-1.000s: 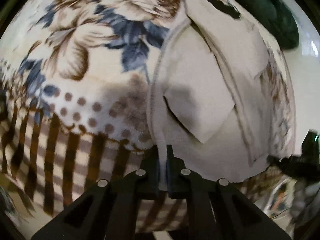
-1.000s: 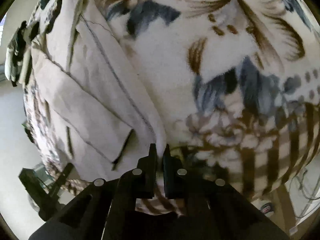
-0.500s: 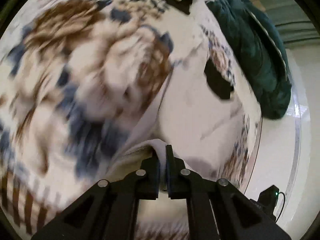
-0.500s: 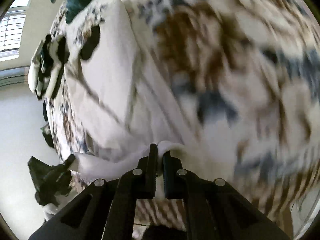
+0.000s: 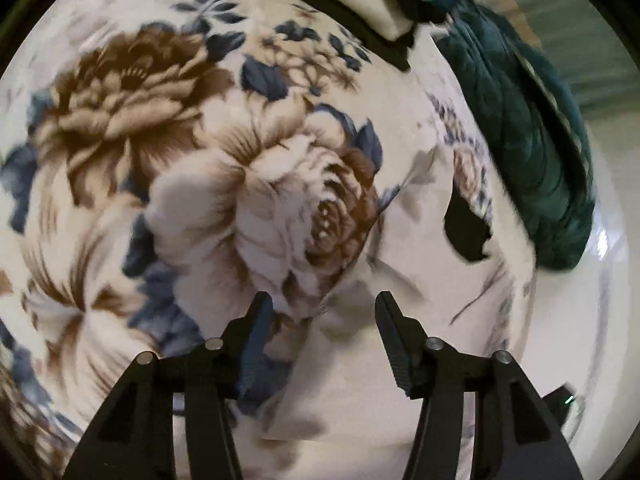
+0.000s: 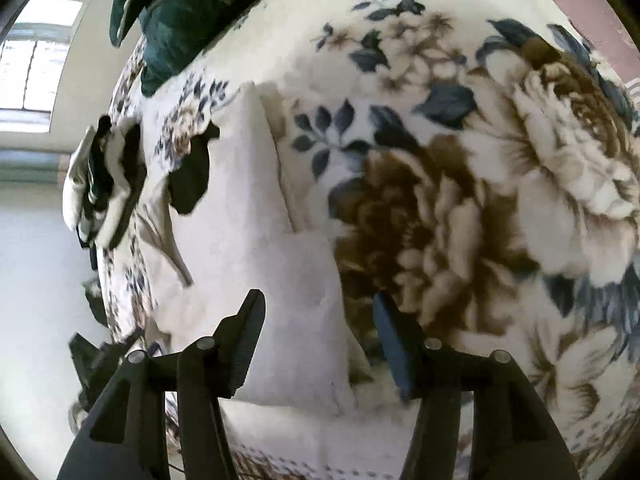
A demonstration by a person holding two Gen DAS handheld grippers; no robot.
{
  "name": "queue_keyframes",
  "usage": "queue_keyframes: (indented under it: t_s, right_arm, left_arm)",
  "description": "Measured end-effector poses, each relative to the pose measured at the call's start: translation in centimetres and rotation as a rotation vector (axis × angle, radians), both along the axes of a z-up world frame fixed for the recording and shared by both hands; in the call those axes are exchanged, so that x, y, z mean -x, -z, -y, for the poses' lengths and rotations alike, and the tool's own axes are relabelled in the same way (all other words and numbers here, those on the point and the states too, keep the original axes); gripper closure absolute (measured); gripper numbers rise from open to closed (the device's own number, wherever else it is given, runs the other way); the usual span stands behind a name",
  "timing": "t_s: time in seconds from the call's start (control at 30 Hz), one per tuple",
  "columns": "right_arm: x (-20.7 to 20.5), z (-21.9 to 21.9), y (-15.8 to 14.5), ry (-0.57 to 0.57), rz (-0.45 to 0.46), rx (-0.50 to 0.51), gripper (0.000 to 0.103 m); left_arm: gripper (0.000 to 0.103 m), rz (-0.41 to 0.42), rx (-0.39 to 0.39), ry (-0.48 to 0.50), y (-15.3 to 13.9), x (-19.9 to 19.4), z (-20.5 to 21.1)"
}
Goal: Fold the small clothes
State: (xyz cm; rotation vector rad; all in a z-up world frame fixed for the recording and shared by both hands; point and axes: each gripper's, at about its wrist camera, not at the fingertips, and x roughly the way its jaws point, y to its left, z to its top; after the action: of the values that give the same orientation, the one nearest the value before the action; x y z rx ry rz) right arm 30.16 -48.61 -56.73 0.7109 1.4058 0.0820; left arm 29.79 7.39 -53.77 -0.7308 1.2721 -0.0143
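A small white garment (image 5: 360,384) lies folded over on a flower-patterned blanket (image 5: 168,152). In the left wrist view it fills the lower right, its folded edge just ahead of my left gripper (image 5: 322,320), which is open and empty. In the right wrist view the same white garment (image 6: 256,240) runs from the upper middle down between the jaws of my right gripper (image 6: 318,316), which is open and empty above it. A black patch (image 6: 192,176) shows at the garment's far end.
A dark green quilted cushion (image 5: 532,152) lies at the blanket's far right; it also shows in the right wrist view (image 6: 176,12). A pile of black and white clothes (image 6: 104,184) lies at the blanket's edge. Pale floor (image 6: 36,280) lies beyond.
Both grippers held the garment's near edge shut, carried it forward over the garment, and have now opened and let it go. The garment lies folded.
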Motion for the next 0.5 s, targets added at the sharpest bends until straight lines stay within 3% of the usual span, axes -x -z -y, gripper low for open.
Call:
queue_keyframes:
  t_s: [0.17,0.2,0.23,0.27,0.3,0.4,0.47,0.5]
  right_arm:
    - [-0.9,-1.9,2.9,-0.031,-0.031,-0.006,0.045]
    - [-1.3,-2.3,3.2,-0.028,-0.022,-0.011,0.052]
    - [-1.6,-2.8,3.3,-0.032,-0.008,0.004,0.08]
    - [-1.9,-3.1,3.4,-0.038,-0.012,0.049,0.095]
    - [-2.1,-3.3,3.6,-0.037,-0.019,0.083,0.098]
    - [-2.7,-3.9,4.5,-0.068,-0.079,0.116,0.098]
    - [-3.3,-4.1,4.2,-0.095,-0.109,0.133,0.096]
    - [-3.7,-4.2,3.7,-0.108,-0.106,0.146,0.088]
  left_arm:
    - [0.052,-0.013,-0.128,0.137,1.8,-2.3,3.2]
    - [0.052,-0.02,-0.148,0.144,2.2,-2.6,3.4]
    - [0.052,-0.039,-0.183,0.156,3.0,-3.4,3.7]
    - [0.052,-0.058,-0.218,0.162,3.7,-4.0,3.9]
    - [0.052,-0.07,-0.24,0.164,4.1,-4.4,4.0]
    - [0.052,-0.077,-0.231,0.162,4.0,-5.6,3.7]
    - [0.052,-0.026,-0.183,0.163,1.8,-6.3,3.5]
    - [0.052,0.003,-0.174,0.175,0.6,-6.9,3.6]
